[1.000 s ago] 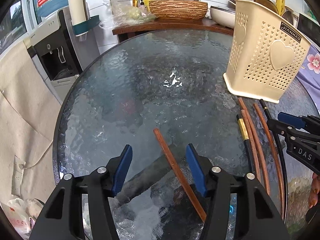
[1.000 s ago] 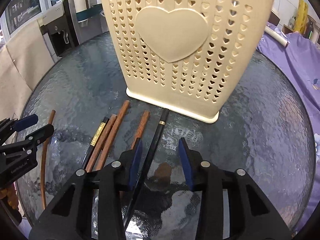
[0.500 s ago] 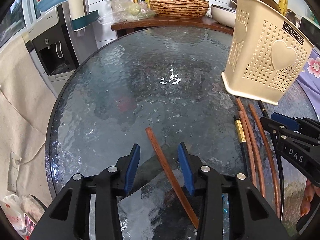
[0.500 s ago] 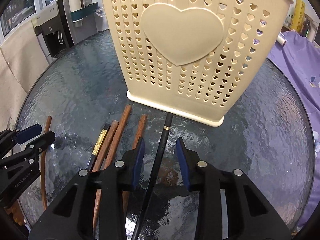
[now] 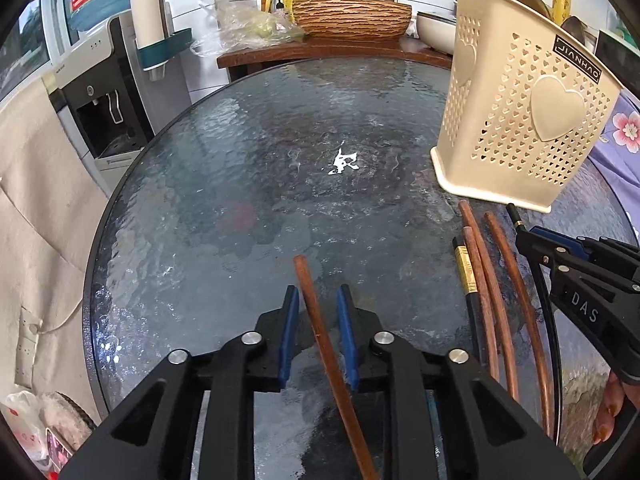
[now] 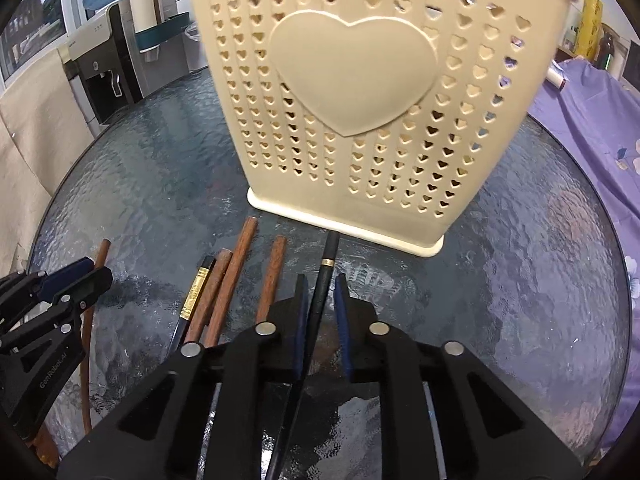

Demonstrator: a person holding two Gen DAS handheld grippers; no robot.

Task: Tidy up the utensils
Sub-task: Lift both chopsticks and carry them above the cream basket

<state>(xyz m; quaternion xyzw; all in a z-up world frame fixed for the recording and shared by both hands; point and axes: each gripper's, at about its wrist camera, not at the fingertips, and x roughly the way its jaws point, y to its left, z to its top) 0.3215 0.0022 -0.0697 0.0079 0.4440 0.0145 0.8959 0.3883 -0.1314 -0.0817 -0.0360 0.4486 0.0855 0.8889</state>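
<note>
Six chopsticks lie on the round glass bench in front of one cream utensil basket with heart-shaped holes, which stands upright toward the far right side of the bench. Four chopsticks are brown and two are black with gold bands. The left gripper has just been closing its jaws, and the blue pads now stand narrowly either side of a lone brown chopstick that lies apart from the rest, to their left; small gaps still show beside it, so a firm hold cannot be told. The right gripper has likewise been closing, and its jaws sit tight against a black chopstick whose tip lies just beside the basket's base. Between the two grippers rest the other four: three brown chopsticks and the second black chopstick, side by side and pointing toward the basket.
</note>
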